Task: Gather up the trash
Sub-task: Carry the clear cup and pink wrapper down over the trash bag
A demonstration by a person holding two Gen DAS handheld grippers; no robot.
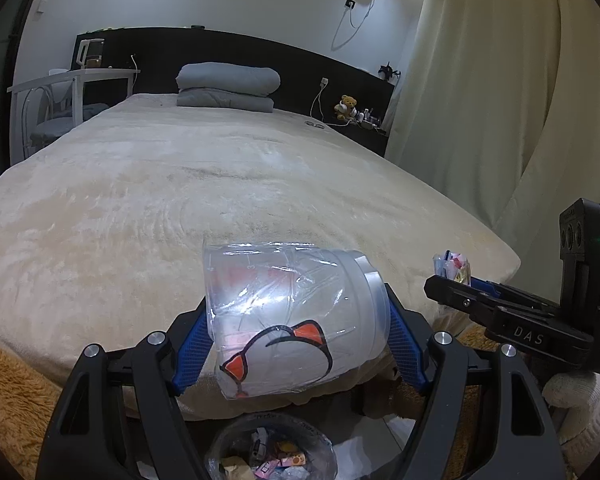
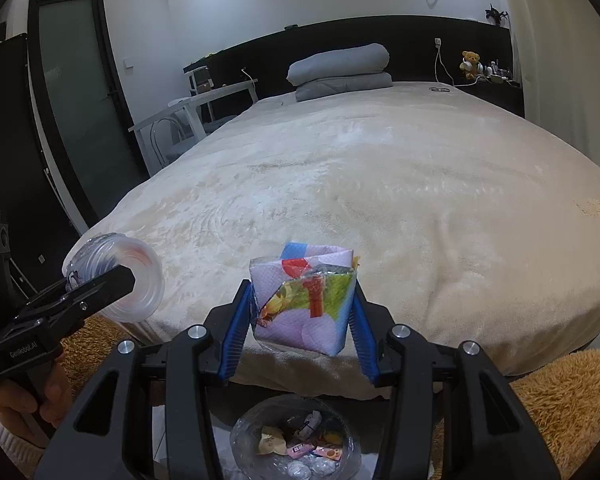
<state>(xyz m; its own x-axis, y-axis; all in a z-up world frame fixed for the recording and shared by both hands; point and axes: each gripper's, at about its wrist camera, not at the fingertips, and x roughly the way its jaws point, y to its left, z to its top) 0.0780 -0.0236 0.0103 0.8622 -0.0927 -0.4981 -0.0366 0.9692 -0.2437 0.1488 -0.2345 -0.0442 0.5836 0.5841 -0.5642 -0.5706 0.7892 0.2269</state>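
left tongs (image 1: 300, 344) level, clamp cup (image 1: 296, 320); right tongs (image 2: 300, 320) clamp packet (image 2: 304, 300)

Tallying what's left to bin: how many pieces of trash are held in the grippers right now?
2: a plastic cup stack in the left gripper, and a colourful packet in the right gripper.

"DAS" shows on the right tongs (image 1: 446, 280); "GenRobot.AI" (small print) on the left tongs (image 2: 112, 280).

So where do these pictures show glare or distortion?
Left wrist view: glare streaks on the plastic-wrapped cups in the left tongs; the bed bulges from the fisheye. Right wrist view: dark corners, and the colourful packet looks sharp.
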